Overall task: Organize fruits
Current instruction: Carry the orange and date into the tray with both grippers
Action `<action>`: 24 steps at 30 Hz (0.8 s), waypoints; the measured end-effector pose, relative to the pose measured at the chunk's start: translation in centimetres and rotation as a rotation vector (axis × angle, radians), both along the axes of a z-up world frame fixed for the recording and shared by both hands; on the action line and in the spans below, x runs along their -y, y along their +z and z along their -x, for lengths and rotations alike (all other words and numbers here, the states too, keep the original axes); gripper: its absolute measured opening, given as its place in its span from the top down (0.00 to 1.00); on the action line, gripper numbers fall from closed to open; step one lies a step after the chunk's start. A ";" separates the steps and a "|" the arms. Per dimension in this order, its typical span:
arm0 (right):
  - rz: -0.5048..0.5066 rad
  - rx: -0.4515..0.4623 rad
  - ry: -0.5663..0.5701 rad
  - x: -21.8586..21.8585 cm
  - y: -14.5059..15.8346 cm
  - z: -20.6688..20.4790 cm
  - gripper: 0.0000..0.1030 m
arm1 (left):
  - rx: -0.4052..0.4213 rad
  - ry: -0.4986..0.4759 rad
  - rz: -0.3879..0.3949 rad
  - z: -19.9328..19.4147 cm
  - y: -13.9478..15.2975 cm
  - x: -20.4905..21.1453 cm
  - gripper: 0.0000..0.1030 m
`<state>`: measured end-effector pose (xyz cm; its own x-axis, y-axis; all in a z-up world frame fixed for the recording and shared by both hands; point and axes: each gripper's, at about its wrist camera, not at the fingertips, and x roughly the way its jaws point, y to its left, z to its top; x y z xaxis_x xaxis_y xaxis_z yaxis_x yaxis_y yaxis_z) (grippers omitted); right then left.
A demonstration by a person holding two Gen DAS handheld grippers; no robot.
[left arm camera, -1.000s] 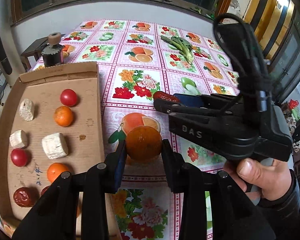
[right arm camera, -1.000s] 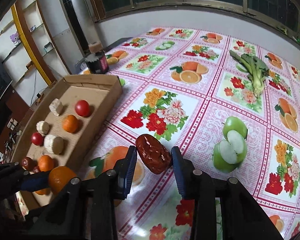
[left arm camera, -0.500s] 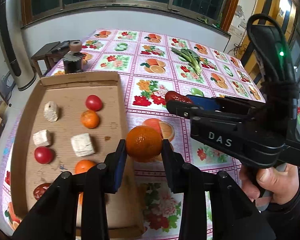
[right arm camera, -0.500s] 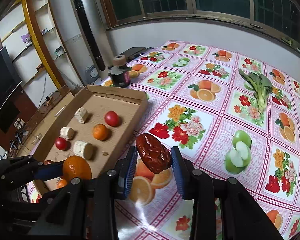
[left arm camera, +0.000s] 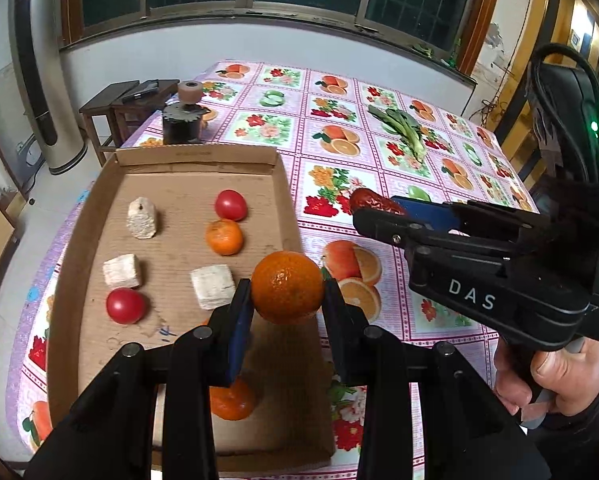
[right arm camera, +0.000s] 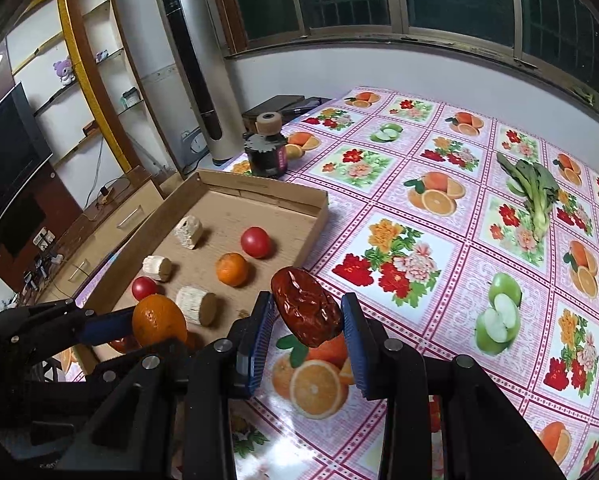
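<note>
Left gripper: black plastic frame of two angular, strut-like fingers, each carrying round silver screw heads behind the jaws, with blue ribbed pads on the inner faces. Right gripper: same black two-finger build with silver screws and blue ribbed pads; behind its jaws sat a black pistol-style body lettered "DAS" in white, a small green light glowing at its rear, and a black cable looping over the top. Hand on the grip below that body: a dark sleeve covered the wrist.
</note>
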<state>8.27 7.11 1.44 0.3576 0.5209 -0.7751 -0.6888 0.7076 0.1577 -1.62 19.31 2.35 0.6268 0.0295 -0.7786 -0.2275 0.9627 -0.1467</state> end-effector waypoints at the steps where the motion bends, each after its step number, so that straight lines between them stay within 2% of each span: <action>1: 0.000 0.001 0.002 -0.1 0.0 0.0 0.66 | 0.002 0.002 0.002 0.0 0.0 -0.2 0.69; 24: 0.011 -0.022 0.041 -4.4 -1.2 -0.3 0.66 | 0.002 0.067 0.005 -0.2 -0.3 -5.0 0.69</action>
